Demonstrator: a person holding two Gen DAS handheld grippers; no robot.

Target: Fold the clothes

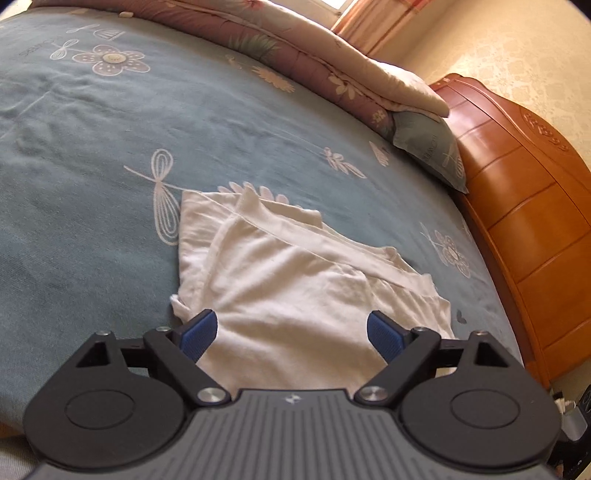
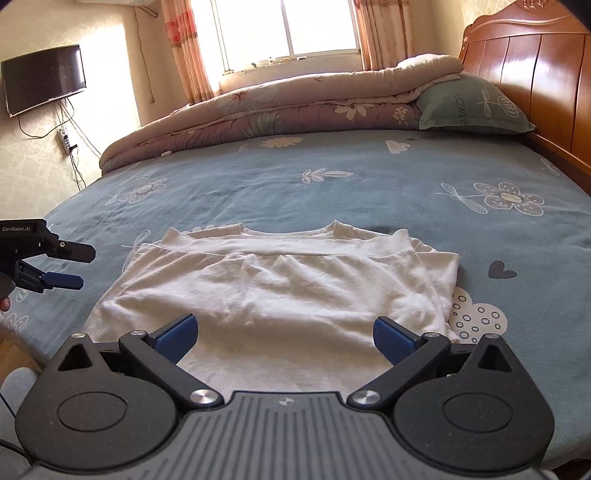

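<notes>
Left gripper [image 1: 291, 330]: blue-padded fingers spread wide, nothing between them, poised over the near edge of the white garment [image 1: 295, 280]; whether the pads touch the cloth cannot be told. Right gripper [image 2: 286, 334]: fingers likewise spread wide, empty, over the near hem of the same garment [image 2: 273, 291]. In the right wrist view the left gripper [image 2: 79, 267] shows at the left edge, side-on, its fingers apart, beside the garment's left side and above the bed sheet. Garment: white, partly folded, lying flat on the blue sheet [image 2: 369, 184] of the bed; a ribbed band runs across its far part, with a lower layer and a neckline edge showing beyond it. Sheet printed with pale flowers, dragonflies and a dark heart [image 2: 501, 270] just right of the garment. Beyond, well apart from the garment: a rolled floral quilt [image 2: 280, 107] along the far side of the bed, a grey-green pillow [image 2: 469, 105] touching its right end, against the wooden headboard [image 2: 535, 70]. Wall-mounted dark screen [image 2: 44, 83] at left, curtained window [image 2: 284, 29] behind the quilt. No containers in either view.
</notes>
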